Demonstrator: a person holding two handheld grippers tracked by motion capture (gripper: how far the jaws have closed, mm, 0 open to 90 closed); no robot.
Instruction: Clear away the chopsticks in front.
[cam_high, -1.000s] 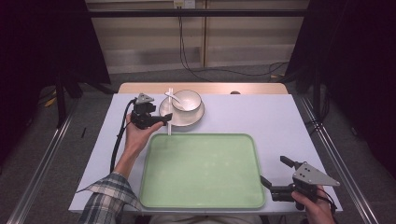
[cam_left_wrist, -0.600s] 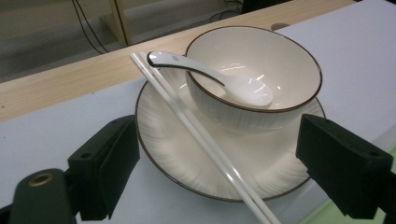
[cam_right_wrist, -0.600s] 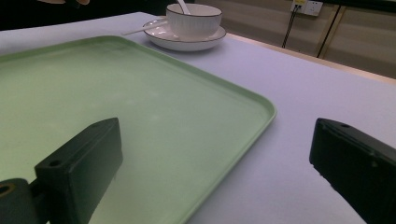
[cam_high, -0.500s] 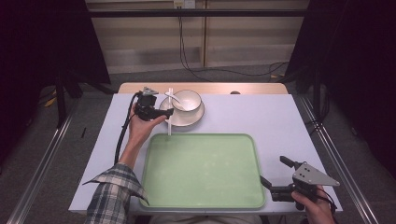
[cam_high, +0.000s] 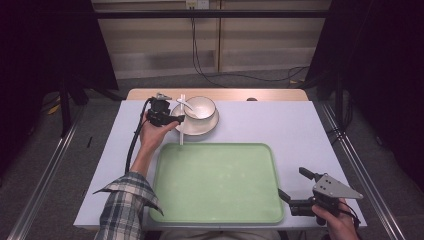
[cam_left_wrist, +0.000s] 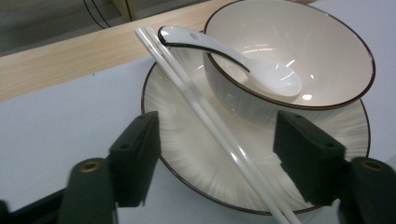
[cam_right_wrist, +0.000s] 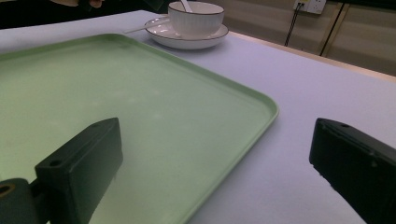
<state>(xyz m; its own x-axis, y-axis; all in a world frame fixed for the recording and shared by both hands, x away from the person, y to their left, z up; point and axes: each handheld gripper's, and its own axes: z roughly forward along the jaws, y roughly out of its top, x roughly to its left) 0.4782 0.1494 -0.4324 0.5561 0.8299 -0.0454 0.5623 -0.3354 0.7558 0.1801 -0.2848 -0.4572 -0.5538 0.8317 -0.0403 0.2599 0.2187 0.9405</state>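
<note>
Table (cam_high: 300, 125): left gripper (cam_left_wrist: 217, 140) jaws closing, straddling chopsticks (cam_left_wrist: 205, 112), untouched; right gripper (cam_right_wrist: 210, 172) open.

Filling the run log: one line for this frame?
left gripper: jaws closing round chopsticks on plate, pads apart | right gripper: open beside tray

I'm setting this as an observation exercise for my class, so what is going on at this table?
A person works with two hand-held grippers. The left gripper has just been closing around the white chopsticks lying across the plate, its pads not yet touching them. A bowl with a spoon sits on that plate. The right gripper waits, open, beside the green tray.
</note>
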